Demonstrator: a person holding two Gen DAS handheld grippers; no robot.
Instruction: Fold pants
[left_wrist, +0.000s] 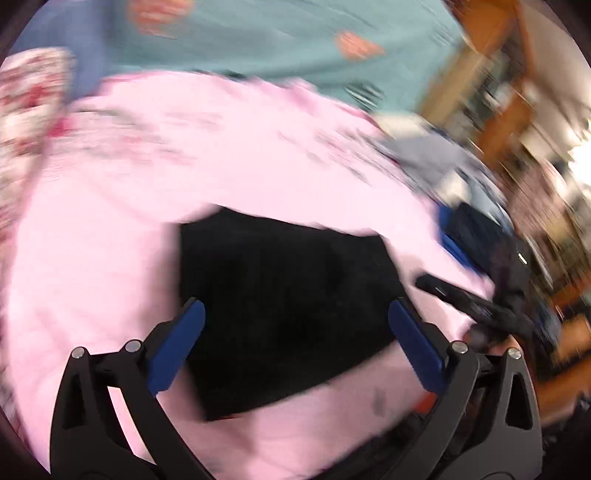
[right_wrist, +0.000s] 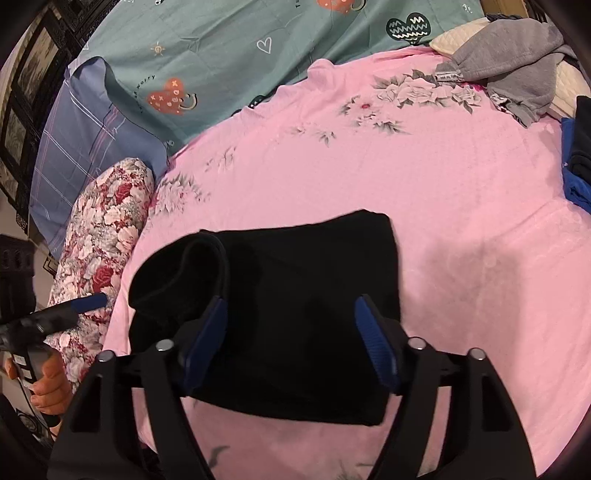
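Black pants (right_wrist: 295, 314) lie folded into a compact bundle on the pink floral bed sheet (right_wrist: 443, 184), with one rolled edge sticking up at the left. My right gripper (right_wrist: 290, 306) is open and empty just above the bundle. My left gripper (left_wrist: 295, 310) is open and empty over the same pants (left_wrist: 288, 306); this view is motion-blurred. In the right wrist view the left gripper (right_wrist: 90, 301) shows at the far left edge, off the pants. The right gripper (left_wrist: 436, 284) shows at the right in the left wrist view.
A red floral pillow (right_wrist: 107, 236) lies left of the pants. A blue striped pillow (right_wrist: 81, 140) and teal duvet (right_wrist: 240, 55) lie at the back. A grey garment (right_wrist: 517, 77) and blue and dark clothes (right_wrist: 576, 166) sit at the right. Wooden furniture (left_wrist: 509, 92) stands beyond the bed.
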